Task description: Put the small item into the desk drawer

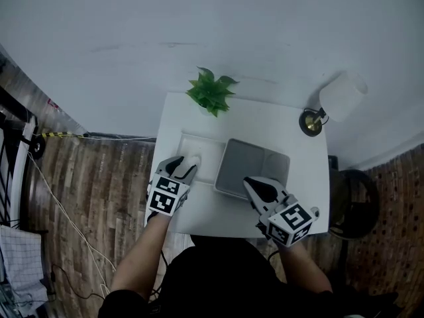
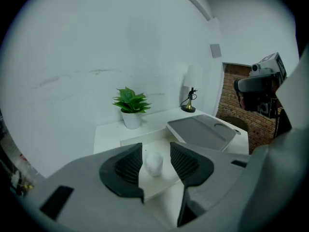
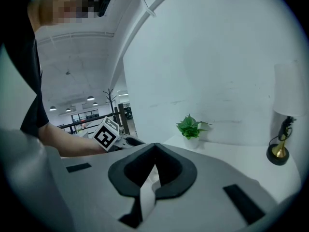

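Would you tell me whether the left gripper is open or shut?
Open: the left gripper has its jaws apart, with the small white item between them, clear of both pads.

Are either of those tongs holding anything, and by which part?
Nothing is held. The left tongs stand open, the small white rounded item untouched between them; the right tongs are shut, empty.

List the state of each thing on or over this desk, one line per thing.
left gripper: open, jaws either side of the small white item, not pressing it.
right gripper: shut, empty.
small white item: resting on the white shallow tray.
white shallow tray: on the desk, holding the item.
gray tray: on the desk, empty.
potted plant: upright.
lamp: upright; lit or not, cannot tell.
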A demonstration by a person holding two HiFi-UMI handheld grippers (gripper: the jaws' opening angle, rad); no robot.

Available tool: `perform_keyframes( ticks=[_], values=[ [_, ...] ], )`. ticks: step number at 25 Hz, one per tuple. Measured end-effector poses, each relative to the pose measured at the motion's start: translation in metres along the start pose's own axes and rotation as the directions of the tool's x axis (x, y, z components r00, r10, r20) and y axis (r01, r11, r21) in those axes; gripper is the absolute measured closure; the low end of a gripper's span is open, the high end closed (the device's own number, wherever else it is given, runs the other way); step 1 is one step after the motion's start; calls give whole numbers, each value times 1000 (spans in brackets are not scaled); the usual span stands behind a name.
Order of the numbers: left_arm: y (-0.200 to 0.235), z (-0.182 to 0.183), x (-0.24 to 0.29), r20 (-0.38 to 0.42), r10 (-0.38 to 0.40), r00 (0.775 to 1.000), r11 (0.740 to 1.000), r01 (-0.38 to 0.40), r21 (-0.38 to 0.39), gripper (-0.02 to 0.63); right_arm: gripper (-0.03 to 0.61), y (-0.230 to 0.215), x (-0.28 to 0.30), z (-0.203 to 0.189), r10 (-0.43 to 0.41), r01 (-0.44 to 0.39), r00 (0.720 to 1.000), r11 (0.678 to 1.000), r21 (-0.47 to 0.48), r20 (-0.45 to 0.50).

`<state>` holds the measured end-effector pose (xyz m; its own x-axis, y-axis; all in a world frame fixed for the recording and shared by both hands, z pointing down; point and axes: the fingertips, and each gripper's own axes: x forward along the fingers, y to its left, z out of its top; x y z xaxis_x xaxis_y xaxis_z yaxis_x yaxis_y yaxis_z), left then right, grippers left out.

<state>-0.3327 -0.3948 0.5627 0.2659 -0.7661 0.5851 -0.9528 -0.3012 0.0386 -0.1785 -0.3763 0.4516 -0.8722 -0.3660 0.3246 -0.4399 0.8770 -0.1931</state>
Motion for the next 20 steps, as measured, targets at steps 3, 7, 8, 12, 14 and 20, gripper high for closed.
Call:
perform_keyframes(
  ticks=[3,7,8,12,14,20],
  values=[
    [-3,5,-22,42,-16,999,1000,16,1,430,575,10,-8,3,-22,22,1000,1000,-2,17],
    [-6,10,-48,91,-34,995,999,34,5,451,575,17,-18,6,-62,62,998,998,3,32],
    [-6,12,-53,103,-37,994,999,37,3,461,575,18,-20,8,-73,73,997,997,2,37],
    [-10,20,-73,150,-49,987,999,50,-6,485,575,22,-30,17,-91,91,994,996,2,62],
    [-11,25,-80,165,-47,985,999,49,-7,509,575,22,-34,20,-92,93,993,996,3,75],
    [-17,47,-97,213,-6,977,999,13,-30,554,575,10,-50,30,-83,83,990,997,2,113]
  ],
)
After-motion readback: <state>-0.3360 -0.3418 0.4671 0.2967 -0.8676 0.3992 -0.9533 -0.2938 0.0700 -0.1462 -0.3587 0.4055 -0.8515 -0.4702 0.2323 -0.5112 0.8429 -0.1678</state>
